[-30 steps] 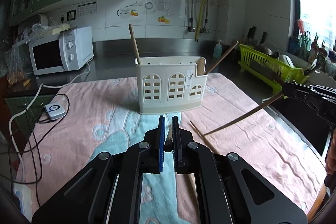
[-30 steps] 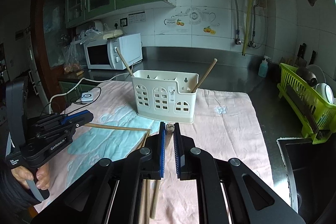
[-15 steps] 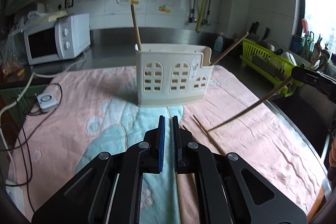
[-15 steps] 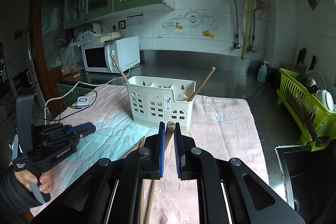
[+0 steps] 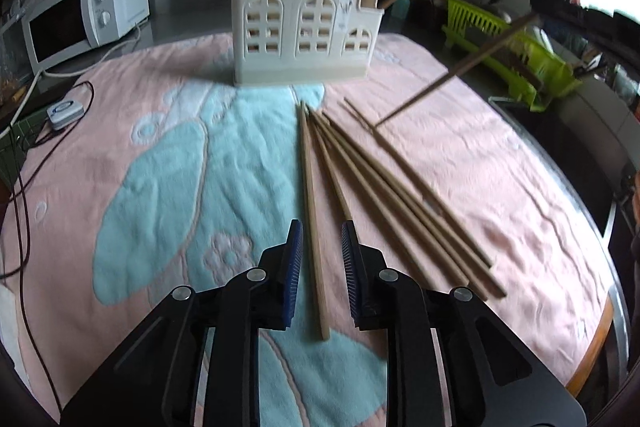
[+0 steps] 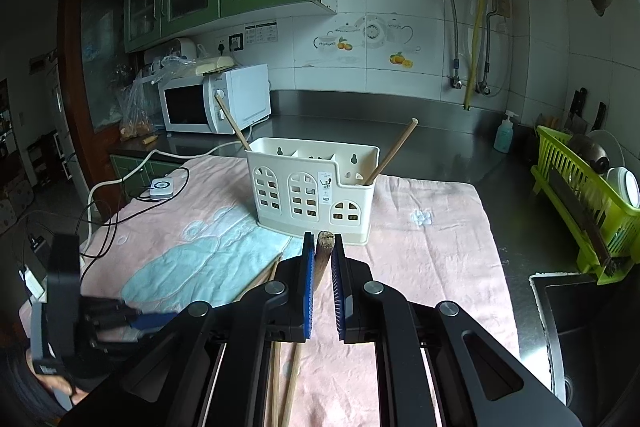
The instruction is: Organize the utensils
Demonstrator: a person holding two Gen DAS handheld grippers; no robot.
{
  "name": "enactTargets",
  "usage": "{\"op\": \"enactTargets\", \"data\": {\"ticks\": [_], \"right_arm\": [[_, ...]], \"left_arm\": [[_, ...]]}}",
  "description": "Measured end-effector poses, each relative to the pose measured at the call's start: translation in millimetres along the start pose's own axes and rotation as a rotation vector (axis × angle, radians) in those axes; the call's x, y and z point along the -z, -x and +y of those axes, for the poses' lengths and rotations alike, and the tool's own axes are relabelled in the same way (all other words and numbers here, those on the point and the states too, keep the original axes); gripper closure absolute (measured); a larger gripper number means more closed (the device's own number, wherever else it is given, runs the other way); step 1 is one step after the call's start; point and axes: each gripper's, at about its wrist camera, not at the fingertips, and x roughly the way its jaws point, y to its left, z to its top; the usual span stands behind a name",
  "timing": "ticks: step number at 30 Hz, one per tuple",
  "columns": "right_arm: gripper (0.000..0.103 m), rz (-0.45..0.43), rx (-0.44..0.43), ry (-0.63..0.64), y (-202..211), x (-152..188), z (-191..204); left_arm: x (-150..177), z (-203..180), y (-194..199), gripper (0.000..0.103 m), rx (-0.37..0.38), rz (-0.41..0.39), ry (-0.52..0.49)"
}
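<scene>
A cream utensil holder (image 5: 304,31) (image 6: 312,195) stands on a pink and blue towel (image 5: 180,155), with two chopsticks leaning in it. Several wooden chopsticks (image 5: 384,183) lie on the towel in front of it. My left gripper (image 5: 318,239) is open and low over the towel, its jaws on either side of one lying chopstick (image 5: 312,215). My right gripper (image 6: 320,251) is shut on a chopstick (image 6: 323,247) and holds it in the air; that chopstick (image 5: 460,67) slants above the towel at the right of the left wrist view.
A white microwave (image 6: 216,99) stands at the back left, with cables and a small white device (image 6: 162,187) at the towel's left edge. A green dish rack (image 6: 580,195) and a sink (image 6: 580,327) are at the right. A soap bottle (image 6: 504,135) stands at the back.
My left gripper has opened and dropped low to the towel, around a lying chopstick. My right gripper has risen a little with its chopstick.
</scene>
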Motion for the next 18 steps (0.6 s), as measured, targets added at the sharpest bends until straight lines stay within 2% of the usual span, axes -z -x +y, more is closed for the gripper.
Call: {"op": "enactTargets", "data": {"ticks": [12, 17, 18], "right_arm": [[0.095, 0.0, 0.0, -0.001, -0.3, 0.2, 0.9], [0.095, 0.001, 0.0, -0.001, -0.3, 0.6, 1.0], [0.095, 0.0, 0.0, 0.0, 0.0, 0.5, 0.5]], "left_arm": [[20.7, -6.0, -16.3, 0.083, -0.047, 0.096, -0.023], [23.5, -8.5, -17.4, 0.084, -0.062, 0.097, -0.034], [23.2, -9.0, -17.6, 0.087, -0.07, 0.098, -0.039]]}}
